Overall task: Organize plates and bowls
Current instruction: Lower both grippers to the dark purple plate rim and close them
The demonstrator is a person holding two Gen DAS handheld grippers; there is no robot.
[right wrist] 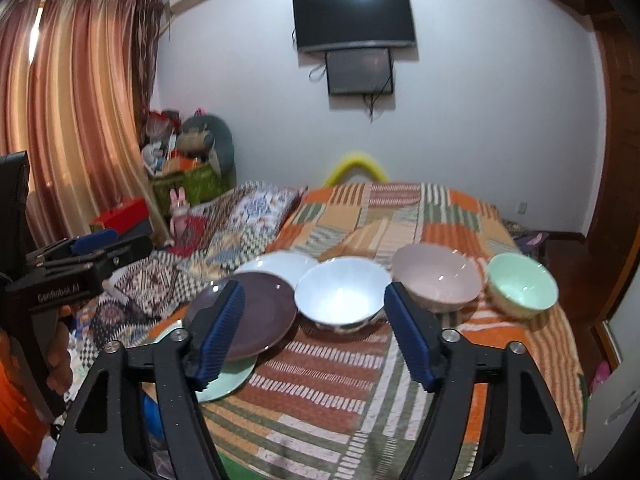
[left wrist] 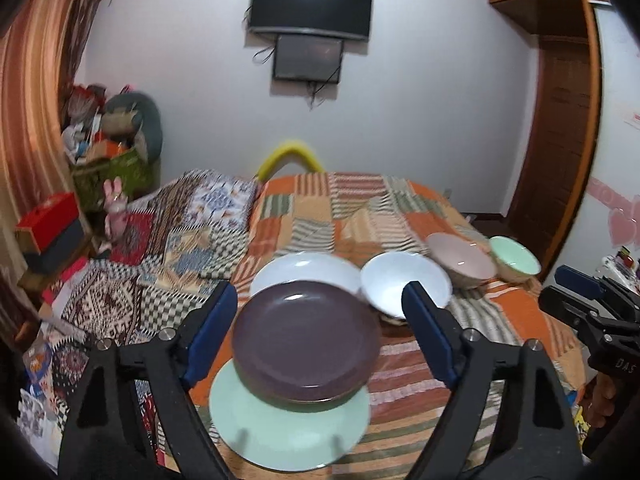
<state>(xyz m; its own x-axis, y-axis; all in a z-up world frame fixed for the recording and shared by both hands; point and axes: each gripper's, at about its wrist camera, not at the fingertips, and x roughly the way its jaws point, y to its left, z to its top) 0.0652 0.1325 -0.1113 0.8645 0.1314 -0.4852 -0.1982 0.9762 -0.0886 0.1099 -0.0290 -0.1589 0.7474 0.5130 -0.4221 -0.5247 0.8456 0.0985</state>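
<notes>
On the patchwork bed, a dark purple plate (left wrist: 306,340) (right wrist: 256,312) lies on a mint green plate (left wrist: 288,432) (right wrist: 228,380). A pale blue plate (left wrist: 304,270) (right wrist: 280,264) lies behind them. To the right stand a pale blue bowl (left wrist: 404,284) (right wrist: 344,294), a pink bowl (left wrist: 460,260) (right wrist: 436,278) and a mint green bowl (left wrist: 514,260) (right wrist: 522,288). My left gripper (left wrist: 318,340) is open and empty above the purple plate. My right gripper (right wrist: 312,332) is open and empty, just in front of the blue bowl.
The bed (right wrist: 340,380) is covered by an orange striped quilt, with a patterned blanket (left wrist: 160,256) on its left. Boxes and soft toys (left wrist: 112,140) are piled at the left wall by the curtain. A wooden door (left wrist: 556,128) is at the right.
</notes>
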